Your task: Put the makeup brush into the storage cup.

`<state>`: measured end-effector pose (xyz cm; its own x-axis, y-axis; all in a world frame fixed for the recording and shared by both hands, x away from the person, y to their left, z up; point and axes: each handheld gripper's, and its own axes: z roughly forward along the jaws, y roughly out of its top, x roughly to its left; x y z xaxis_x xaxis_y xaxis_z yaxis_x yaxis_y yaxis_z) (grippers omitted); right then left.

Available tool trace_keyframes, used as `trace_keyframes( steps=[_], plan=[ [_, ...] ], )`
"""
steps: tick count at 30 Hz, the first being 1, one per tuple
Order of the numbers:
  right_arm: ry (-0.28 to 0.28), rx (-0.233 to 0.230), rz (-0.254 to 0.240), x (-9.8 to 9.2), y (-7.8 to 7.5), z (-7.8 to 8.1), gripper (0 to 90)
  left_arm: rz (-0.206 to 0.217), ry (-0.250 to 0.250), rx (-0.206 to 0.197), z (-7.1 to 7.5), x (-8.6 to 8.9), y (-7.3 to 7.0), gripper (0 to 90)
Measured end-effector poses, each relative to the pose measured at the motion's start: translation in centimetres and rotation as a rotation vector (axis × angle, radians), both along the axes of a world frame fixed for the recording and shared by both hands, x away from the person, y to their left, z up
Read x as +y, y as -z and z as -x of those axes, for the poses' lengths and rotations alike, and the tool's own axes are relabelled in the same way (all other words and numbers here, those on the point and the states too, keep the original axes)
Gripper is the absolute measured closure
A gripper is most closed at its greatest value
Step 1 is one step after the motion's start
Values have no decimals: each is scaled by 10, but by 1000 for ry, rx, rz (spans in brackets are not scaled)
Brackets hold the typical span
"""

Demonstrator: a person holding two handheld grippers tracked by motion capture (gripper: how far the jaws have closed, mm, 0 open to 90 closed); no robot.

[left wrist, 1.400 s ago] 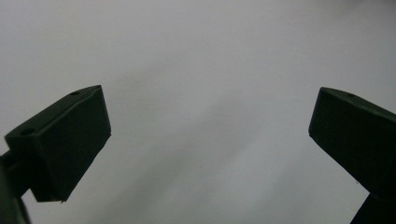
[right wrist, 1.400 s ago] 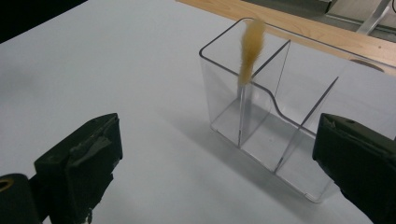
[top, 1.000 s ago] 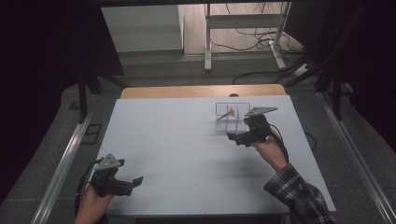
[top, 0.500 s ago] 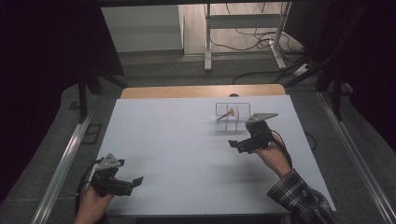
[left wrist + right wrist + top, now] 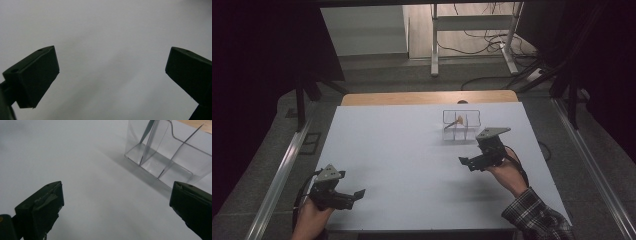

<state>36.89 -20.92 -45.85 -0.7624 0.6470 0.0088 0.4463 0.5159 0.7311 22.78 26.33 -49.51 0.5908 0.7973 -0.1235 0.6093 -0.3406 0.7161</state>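
White table (image 5: 412, 150) on grey floor (image 5: 387, 80), dark surroundings

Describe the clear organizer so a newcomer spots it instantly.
Start at the white table and look to its far right part, just ahead of the right gripper. There stands a small clear plastic organizer, split by thin dividers into compartments. It is the see-through box, with a small orange-tipped item leaning inside.

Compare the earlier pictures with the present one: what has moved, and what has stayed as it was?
The right tool has drawn back from the clear divided holder toward the person's edge of the white table; its jaws stand open and hold nothing. The left tool has kept its place near the front left corner, open too. The holder, with a small item inside it, has not shifted.
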Motion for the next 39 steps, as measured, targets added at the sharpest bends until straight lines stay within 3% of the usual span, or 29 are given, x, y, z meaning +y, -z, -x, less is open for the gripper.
trace_keyframes(
  steps=[11, 39],
  plan=[
    [-6, 7, 9, -8, 3, 14, 0, -5, -8, -1, 0, 0, 0, 0],
    [40, 35, 21, -38, 12, 44, 0, -2, -24, -10, 0, 2, 0, 0]
  ],
)
